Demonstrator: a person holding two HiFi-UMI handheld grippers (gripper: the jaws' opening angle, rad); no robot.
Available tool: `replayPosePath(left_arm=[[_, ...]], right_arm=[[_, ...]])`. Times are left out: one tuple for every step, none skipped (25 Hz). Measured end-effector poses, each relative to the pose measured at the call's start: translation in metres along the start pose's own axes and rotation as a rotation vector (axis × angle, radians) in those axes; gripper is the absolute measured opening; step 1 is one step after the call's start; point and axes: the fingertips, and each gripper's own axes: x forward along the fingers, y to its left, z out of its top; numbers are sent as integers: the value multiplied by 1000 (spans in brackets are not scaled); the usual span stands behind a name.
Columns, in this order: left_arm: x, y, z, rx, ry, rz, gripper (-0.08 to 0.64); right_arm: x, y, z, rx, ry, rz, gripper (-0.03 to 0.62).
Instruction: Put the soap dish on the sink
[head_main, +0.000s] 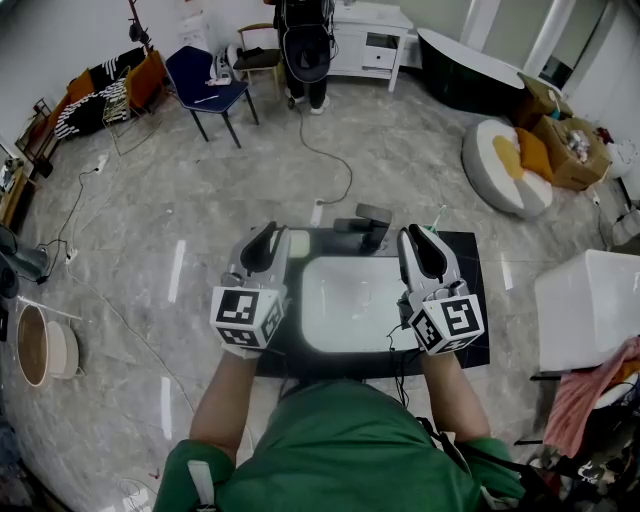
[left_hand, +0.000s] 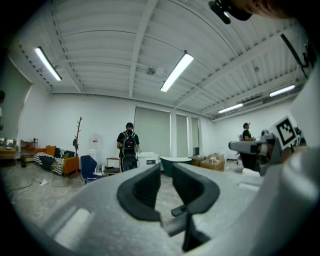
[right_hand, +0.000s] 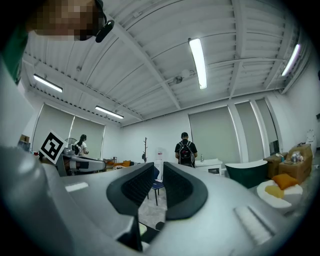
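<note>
Left claw (head_main: 271, 233) and right claw (head_main: 419, 236) are both barely parted, gripping nothing. What I think is the pale soap dish (head_main: 298, 247) sits by the sink (head_main: 350, 305), far-left corner, just right of the left claw, so that one's nearer.

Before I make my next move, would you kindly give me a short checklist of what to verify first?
1. Left claw empty: ok, jaws slightly apart with nothing between.
2. Right claw empty: ok, jaws slightly apart with nothing between.
3. Soap dish located: cannot tell, no view shows it clearly.
4. Sink within reach: ok, it lies just ahead, between both claws.
5. Faucet out of the way: ok, it stands at the far rim, apart from both claws.
6. Person at a distance: ok, standing far across the room.
</note>
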Motion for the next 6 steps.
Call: replayPosePath(left_arm=[[1,1,-1,-1,0,0,71],[2,3,-2,0,1,-1,71],[3,4,-2,1,1,-4,71],[4,5,-3,3,2,-6,71],[5,7,-4,4,3,-9,71],[6,8,-6,5,4,-11,71]], right_arm=[[1,0,0,-3,-2,1,52],[2,0,-1,-5,-3,0,52],[4,0,-2,-5,-3,-2,52],[5,0,-3,-4,-2,-4,52],[6,0,-4,-4,-1,-5,52],[7,1,-6,-3,0,-7,52]])
